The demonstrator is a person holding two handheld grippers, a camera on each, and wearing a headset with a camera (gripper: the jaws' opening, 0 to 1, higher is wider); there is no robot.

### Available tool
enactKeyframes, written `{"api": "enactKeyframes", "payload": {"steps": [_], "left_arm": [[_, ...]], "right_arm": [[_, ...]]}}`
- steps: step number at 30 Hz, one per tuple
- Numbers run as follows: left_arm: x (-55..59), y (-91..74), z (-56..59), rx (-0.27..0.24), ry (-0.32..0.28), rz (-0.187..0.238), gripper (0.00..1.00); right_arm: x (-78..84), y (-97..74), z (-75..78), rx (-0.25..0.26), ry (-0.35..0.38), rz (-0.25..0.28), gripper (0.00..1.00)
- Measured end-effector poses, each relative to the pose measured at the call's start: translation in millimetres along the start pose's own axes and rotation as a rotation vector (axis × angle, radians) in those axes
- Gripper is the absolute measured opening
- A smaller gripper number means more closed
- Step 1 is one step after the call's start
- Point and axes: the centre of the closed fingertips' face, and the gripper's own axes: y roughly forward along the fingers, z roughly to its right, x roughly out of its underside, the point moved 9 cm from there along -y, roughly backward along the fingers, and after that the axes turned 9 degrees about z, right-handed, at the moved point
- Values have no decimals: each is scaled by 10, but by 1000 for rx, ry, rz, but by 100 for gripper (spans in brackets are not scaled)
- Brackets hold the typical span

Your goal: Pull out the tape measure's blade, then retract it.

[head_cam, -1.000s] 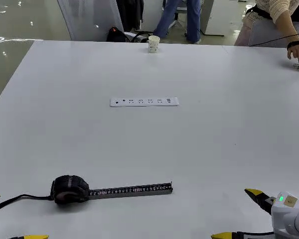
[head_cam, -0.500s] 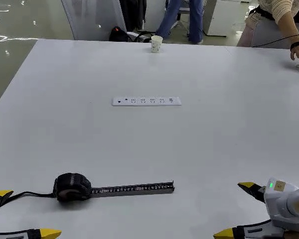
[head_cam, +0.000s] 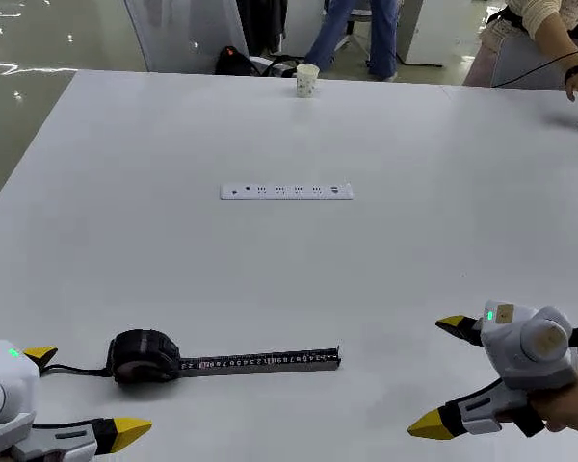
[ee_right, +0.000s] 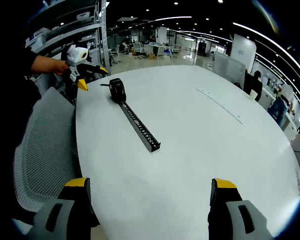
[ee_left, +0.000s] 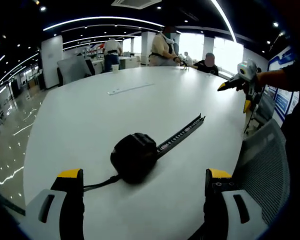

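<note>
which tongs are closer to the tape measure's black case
The left tongs, open right beside the case; the right tongs sit farther off, beyond the tip of the pulled-out blade.

The left tool (head_cam: 89,392) has come forward over the surface (head_cam: 366,269) toward the tape measure (head_cam: 144,356), and one tip is now just beside its strap (head_cam: 77,369). The right tool (head_cam: 441,373) has advanced too and is nearer the end of the blade (head_cam: 260,362).
</note>
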Motion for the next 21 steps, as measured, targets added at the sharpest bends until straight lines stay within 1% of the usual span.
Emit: {"api": "enactKeyframes", "payload": {"steps": [1, 2, 3, 5, 7, 8, 9, 10, 13, 15, 19, 21], "left_arm": [[-5, 21, 5, -1, 11, -4, 99], [-8, 31, 14, -9, 34, -9, 99], [-16, 55, 28, -11, 35, -15, 99], [-39, 99, 60, -5, 13, -1, 99], [-34, 142, 79, -6, 18, -19, 99], [-23, 171, 82, -19, 23, -34, 99], [-24, 192, 80, -24, 18, -35, 99], [-37, 209, 98, -29, 0, -30, 99], [-75, 256, 118, -40, -13, -20, 99], [-87, 306, 71, -51, -9, -13, 99], [-80, 372, 57, -74, -16, -12, 99], [-74, 399, 55, -81, -28, 5, 99]], "right_arm": [[-17, 9, 24, -4, -6, -4, 99], [-34, 20, 45, -7, -8, -4, 99], [-60, 35, 71, -14, -10, -7, 99], [-94, 69, 107, -25, -22, -17, 99], [-107, 102, 135, -36, -28, -28, 99], [-117, 126, 150, -45, -32, -33, 99], [-127, 141, 156, -51, -36, -39, 99], [-136, 166, 168, -60, -39, -45, 99], [-132, 224, 198, -81, -44, -63, 99], [-137, 265, 214, -91, -49, -74, 99], [-146, 352, 244, -112, -60, -96, 99], [-151, 406, 265, -123, -68, -106, 99]]}}
